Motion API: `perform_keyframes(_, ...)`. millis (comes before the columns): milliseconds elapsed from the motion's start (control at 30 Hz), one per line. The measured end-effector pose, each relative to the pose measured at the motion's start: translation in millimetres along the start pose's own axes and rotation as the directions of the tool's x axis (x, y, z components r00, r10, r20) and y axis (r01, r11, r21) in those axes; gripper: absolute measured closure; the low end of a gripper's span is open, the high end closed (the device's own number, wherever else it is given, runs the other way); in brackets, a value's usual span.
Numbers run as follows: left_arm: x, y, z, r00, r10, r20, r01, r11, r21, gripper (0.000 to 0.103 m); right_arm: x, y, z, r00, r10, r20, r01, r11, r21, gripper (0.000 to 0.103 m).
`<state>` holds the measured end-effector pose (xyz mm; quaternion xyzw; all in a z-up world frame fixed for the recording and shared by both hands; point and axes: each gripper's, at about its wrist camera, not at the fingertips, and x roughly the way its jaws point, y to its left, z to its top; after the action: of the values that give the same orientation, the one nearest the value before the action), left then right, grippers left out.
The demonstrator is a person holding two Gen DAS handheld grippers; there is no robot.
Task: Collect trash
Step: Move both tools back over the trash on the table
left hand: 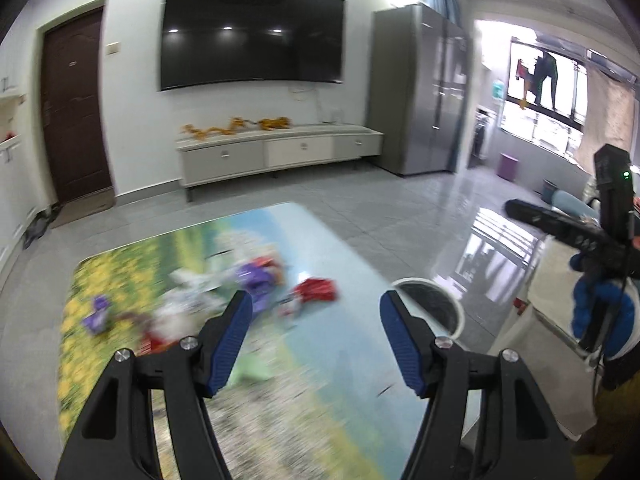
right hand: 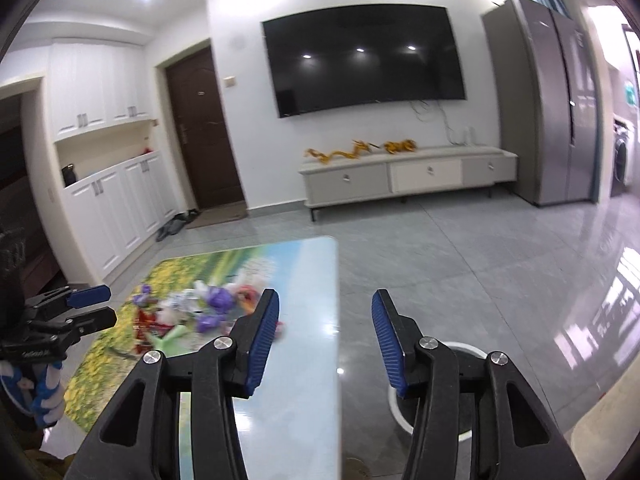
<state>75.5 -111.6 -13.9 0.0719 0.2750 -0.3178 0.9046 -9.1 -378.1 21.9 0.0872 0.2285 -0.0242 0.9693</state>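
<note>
Several crumpled wrappers lie in a blurred heap on the printed table [left hand: 328, 364]: a purple one [left hand: 256, 280], a red one [left hand: 316, 290], white ones [left hand: 192, 292]. The heap also shows in the right wrist view [right hand: 200, 308]. My left gripper [left hand: 316, 328] is open and empty above the table's near part, short of the heap. My right gripper [right hand: 326, 332] is open and empty over the table's right edge [right hand: 334, 320]. A white-rimmed bin [left hand: 436, 304] stands on the floor right of the table; it also shows in the right wrist view [right hand: 472, 354].
Grey tiled floor [right hand: 460, 264] surrounds the table. A low TV cabinet [right hand: 404, 178], a wall TV and a steel fridge [right hand: 556, 120] stand at the far wall. White cupboards [right hand: 116, 208] and a dark door are at the left.
</note>
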Motion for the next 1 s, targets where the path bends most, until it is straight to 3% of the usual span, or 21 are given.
perform_keyframes(200, -31, 42, -23, 0.997, 0.071, -0.008, -0.071, 0.997, -0.02, 0.038, 2, 30, 2, 0.998, 0.055, -0.013, -0.055, 0.997, -0.055, 0.05)
perform_keyframes(467, 1, 56, -46, 0.989, 0.003, -0.148, -0.002, 1.0, 0.013, 0.038, 49, 47, -7, 0.985, 0.118, -0.127, -0.131, 0.986, -0.103, 0.048)
perform_keyframes(567, 28, 51, -46, 0.978, -0.035, -0.204, 0.04, 0.999, 0.021, 0.038, 79, 52, -12, 0.97, 0.149, -0.191, -0.175, 0.976, -0.126, 0.04)
perform_keyframes(667, 52, 54, -45, 0.969, -0.057, -0.239, 0.06, 0.998, 0.007, 0.038, 113, 57, -22, 0.95, 0.177, -0.258, -0.216, 0.967, -0.134, 0.039)
perform_keyframes(1000, 139, 78, -49, 0.927, -0.045, -0.372, 0.04, 0.999, -0.021, 0.038, 217, 71, -41, 0.87, 0.259, -0.42, -0.361, 0.914, -0.184, 0.033)
